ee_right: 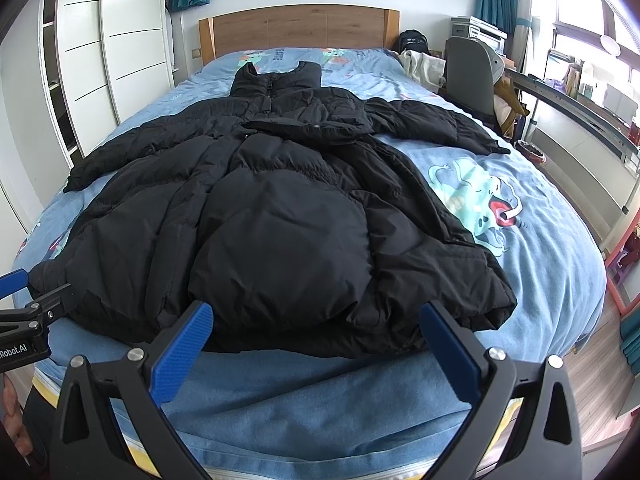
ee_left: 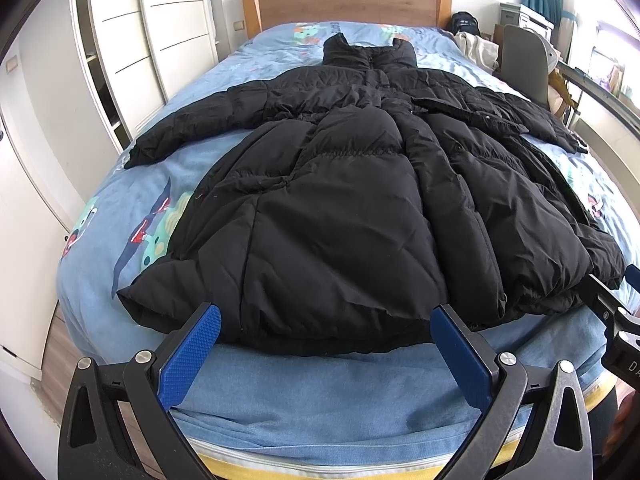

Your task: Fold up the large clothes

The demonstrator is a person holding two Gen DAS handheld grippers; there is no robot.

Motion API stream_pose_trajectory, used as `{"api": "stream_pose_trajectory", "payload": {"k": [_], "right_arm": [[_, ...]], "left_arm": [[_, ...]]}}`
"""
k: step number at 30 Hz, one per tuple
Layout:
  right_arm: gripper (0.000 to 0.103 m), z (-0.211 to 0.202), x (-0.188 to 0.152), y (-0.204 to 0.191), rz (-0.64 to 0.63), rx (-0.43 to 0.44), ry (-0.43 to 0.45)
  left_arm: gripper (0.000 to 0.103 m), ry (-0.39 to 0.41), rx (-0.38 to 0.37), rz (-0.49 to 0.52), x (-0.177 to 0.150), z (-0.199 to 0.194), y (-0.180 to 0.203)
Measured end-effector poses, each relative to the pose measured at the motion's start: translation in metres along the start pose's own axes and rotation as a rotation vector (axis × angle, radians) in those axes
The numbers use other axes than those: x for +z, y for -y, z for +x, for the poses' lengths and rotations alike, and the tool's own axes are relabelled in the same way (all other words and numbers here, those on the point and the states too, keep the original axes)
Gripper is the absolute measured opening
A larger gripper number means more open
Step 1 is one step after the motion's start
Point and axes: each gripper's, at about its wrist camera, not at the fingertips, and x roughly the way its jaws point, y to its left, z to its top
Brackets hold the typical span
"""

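Coat (ee_left: 344,200) first: a big black puffer, spread front-up along the bed (ee_left: 280,412), collar near the headboard (ee_left: 348,4), hem lying at the foot edge, just short of it. One sleeve reaches toward the wardrobe-side edge, the other toward the window-side edge, where a chair (ee_right: 468,76) stands close.

Both grippers hang at the foot edge, apart from the cloth and holding nothing. The left gripper (ee_left: 326,344) has its jaws spread wide over the hem's wardrobe-side half. The right gripper (ee_right: 316,340) is just as wide, over the half nearer the window. I'd judge that no fold has started.

Trouble, as I see it, lies in the padding. The hem is thick and slippery, and the right front panel already sits doubled and bunched near the foot corner. A bite there could take only the top layer, so the under layer stays behind and the fold goes crooked. A shallow pinch on that puffy edge could slide off halfway through a lift.

The hem also lies close to the edge, so a pull toward the foot could drag the coat off the bed. If the two lift unevenly, the trapped air will let the body roll and twist. The window-side sleeve could catch the chair if it is swung wide.
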Motion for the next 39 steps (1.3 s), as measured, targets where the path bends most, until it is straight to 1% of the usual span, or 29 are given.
{"api": "stream_pose_trajectory", "payload": {"k": [10,28,33,36,39], "right_arm": [[0.103,0.001,-0.002,0.000,-0.002,0.001,-0.003],[0.103,0.014,-0.003,0.002,0.008,0.000,-0.043],[0.103,0.016,-0.001,0.003,0.009,0.001,-0.042],[0.103,0.018,0.002,0.005,0.019,0.015,-0.041],[0.103,0.017,0.012,0.008,0.035,0.030,-0.031]], "left_arm": [[0.103,-0.017,0.003,-0.007,0.002,0.004,-0.002],[0.103,-0.035,0.004,-0.007,0.003,0.007,-0.003],[0.103,-0.045,-0.027,0.007,0.003,0.009,0.000],[0.103,-0.038,-0.040,-0.002,0.008,0.007,-0.001],[0.103,-0.021,-0.027,-0.019,0.019,0.002,-0.007]]}}
